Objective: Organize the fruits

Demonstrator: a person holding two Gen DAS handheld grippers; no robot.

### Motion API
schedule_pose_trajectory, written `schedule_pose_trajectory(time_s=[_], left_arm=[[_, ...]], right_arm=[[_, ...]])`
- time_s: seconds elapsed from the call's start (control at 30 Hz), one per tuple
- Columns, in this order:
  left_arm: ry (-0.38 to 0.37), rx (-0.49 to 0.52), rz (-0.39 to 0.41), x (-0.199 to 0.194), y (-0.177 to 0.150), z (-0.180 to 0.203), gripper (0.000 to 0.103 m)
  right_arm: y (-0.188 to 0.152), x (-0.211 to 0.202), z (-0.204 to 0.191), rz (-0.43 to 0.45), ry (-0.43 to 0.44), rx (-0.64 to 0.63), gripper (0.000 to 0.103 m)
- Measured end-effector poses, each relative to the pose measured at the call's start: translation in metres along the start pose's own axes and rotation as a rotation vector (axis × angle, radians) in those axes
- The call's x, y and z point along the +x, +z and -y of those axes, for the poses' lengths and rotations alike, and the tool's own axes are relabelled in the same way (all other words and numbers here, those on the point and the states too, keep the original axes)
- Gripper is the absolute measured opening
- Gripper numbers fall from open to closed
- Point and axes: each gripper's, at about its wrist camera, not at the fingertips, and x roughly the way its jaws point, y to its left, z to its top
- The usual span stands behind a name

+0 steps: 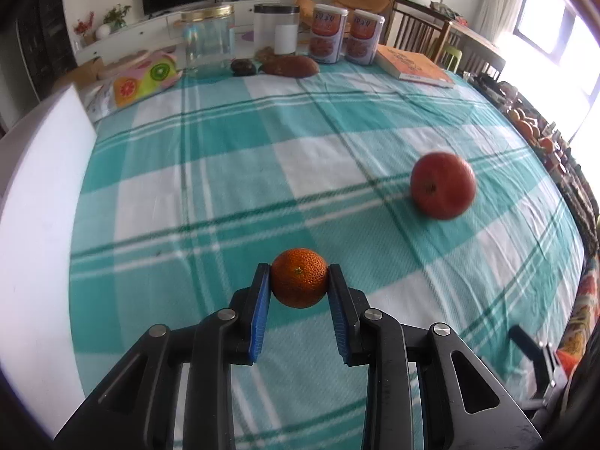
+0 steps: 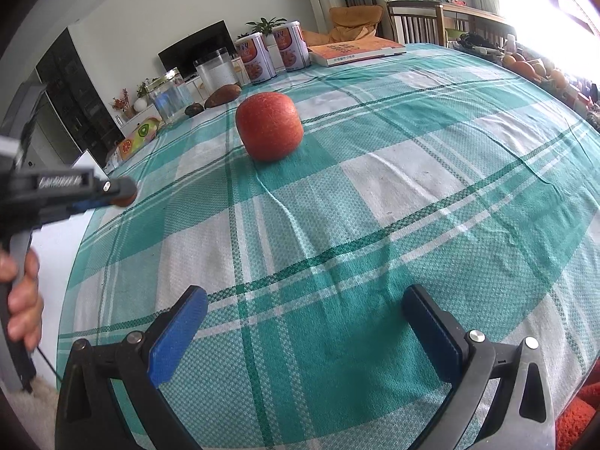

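Note:
My left gripper [image 1: 299, 275] is shut on a small orange [image 1: 299, 278] and holds it above the green checked tablecloth [image 1: 225, 172]. A red apple [image 1: 442, 185] lies on the cloth to the right and farther off. In the right wrist view the apple [image 2: 269, 125] sits ahead of my right gripper [image 2: 305, 300], which is open and empty over the cloth. The left gripper [image 2: 112, 193] with the orange [image 2: 125, 199] mostly hidden shows at the left edge there.
At the far side stand a glass jar [image 1: 208, 39], a clear canister [image 1: 276, 30], two cans [image 1: 347, 35], a book [image 1: 414, 65], dark brown items [image 1: 288, 65] and a fruit-print pouch [image 1: 144, 78]. A rack of fruit [image 1: 525, 125] lines the right edge.

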Motion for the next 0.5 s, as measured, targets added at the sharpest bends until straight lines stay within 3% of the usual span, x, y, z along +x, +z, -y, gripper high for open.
schedule_pose_trajectory(time_s=[0.13, 0.27, 0.3, 0.4, 0.5], left_arm=[[0.021, -0.023, 0.023, -0.005, -0.041, -0.003, 0.031], [0.047, -0.035, 0.080, -0.002, -0.056, -0.002, 0.034], [0.057, -0.034, 0.097, 0.001, -0.058, -0.001, 0.039], [0.107, -0.020, 0.106, 0.014, -0.063, 0.004, 0.075], [0.156, -0.020, 0.111, 0.015, -0.063, 0.005, 0.086]], right_arm=[[-0.001, 0.001, -0.002, -0.002, -0.013, -0.015, 0.103], [-0.002, 0.000, -0.003, -0.003, -0.020, -0.026, 0.103], [-0.002, 0.000, -0.002, -0.002, -0.018, -0.025, 0.103], [-0.002, -0.001, -0.002, 0.000, -0.011, -0.021, 0.103], [-0.003, -0.001, -0.001, 0.004, -0.003, -0.015, 0.103]])
